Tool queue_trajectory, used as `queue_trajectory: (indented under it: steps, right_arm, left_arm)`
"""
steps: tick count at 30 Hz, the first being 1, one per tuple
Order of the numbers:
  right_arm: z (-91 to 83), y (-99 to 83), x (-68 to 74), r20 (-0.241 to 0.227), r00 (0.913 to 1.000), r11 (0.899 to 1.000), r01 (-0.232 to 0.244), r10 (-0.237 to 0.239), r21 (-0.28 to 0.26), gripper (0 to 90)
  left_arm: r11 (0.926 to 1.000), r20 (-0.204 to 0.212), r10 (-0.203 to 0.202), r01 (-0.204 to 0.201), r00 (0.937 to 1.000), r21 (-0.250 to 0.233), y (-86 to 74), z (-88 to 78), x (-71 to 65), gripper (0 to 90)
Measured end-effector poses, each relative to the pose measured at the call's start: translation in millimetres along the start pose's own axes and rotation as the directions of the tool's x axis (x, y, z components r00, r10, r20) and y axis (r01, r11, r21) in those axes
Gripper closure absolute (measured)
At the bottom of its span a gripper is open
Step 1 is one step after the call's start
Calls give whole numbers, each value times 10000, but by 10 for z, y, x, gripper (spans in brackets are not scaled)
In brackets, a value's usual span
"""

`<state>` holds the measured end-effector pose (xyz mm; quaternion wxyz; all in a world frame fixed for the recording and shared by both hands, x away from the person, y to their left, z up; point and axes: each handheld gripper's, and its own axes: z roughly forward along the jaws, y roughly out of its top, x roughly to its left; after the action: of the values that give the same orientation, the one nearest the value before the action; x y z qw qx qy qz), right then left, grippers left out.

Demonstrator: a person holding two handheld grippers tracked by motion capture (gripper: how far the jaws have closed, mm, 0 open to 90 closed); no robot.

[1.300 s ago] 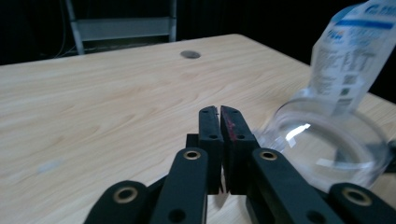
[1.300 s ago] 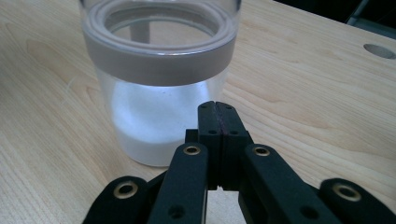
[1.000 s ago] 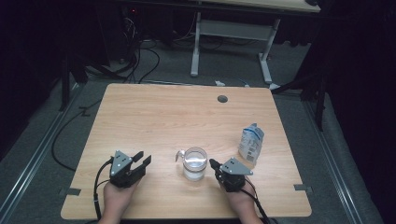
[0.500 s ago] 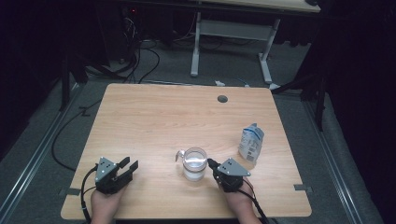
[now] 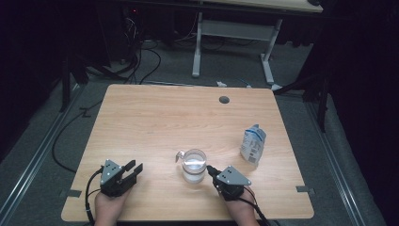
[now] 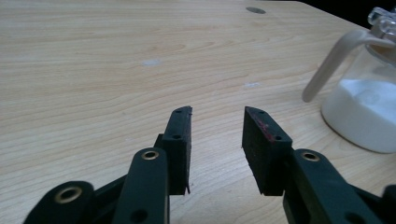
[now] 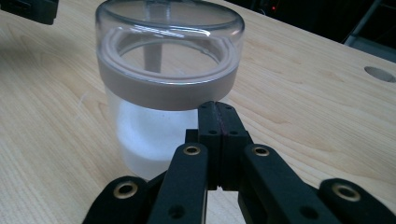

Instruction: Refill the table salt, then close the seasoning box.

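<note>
A clear lidded jar [image 5: 194, 165] holding white powder stands near the table's front edge; a pale handle [image 6: 327, 65] sticks out from its side. My right gripper [image 5: 209, 169] lies just right of the jar, shut with nothing in it. In the right gripper view its closed tips [image 7: 217, 105] sit close against the jar [image 7: 163, 84]; I cannot tell whether they touch. My left gripper [image 5: 133, 168] rests at the front left, well apart from the jar [image 6: 369, 107]. Its jaws [image 6: 217, 112] have just been closing but stand open over bare wood, with nothing between them.
A blue-and-white pouch [image 5: 253, 143] stands upright to the right of the jar. A round cable hole [image 5: 224, 99] sits near the far edge of the wooden table [image 5: 155, 117]. Beyond the table are cables and a desk frame on grey floor.
My left gripper has shifted a little to the left and toward the front edge. The right gripper, jar and pouch have stayed put.
</note>
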<state>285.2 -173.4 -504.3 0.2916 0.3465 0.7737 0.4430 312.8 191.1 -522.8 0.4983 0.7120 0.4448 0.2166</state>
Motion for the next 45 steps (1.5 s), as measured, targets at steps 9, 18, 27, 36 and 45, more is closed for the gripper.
queue_trajectory:
  steps: [9,18,27,36,45]
  right_arm:
    - [15,24,128,-324,9994,9999,132,-134,-68,900]
    - [107,57,305,-881,9955,9993,350,-360,-131,898]
    - [-28,-53,122,-392,9991,9998,156,-150,151,897]
    - [38,-19,40,-439,9987,9997,-248,250,30,898]
    - [215,142,76,-538,9978,9988,-409,394,-277,900]
  left_arm:
    - [9998,284,111,-116,9995,174,-4,31,-81,724]
    - [9998,411,75,-83,9991,197,-7,48,-117,768]
    - [9982,1050,550,-571,9930,175,74,236,-511,898]
    - [9984,1236,542,-558,9909,96,90,250,-628,899]
    - [10000,-49,53,-53,10000,-46,33,-16,-97,872]
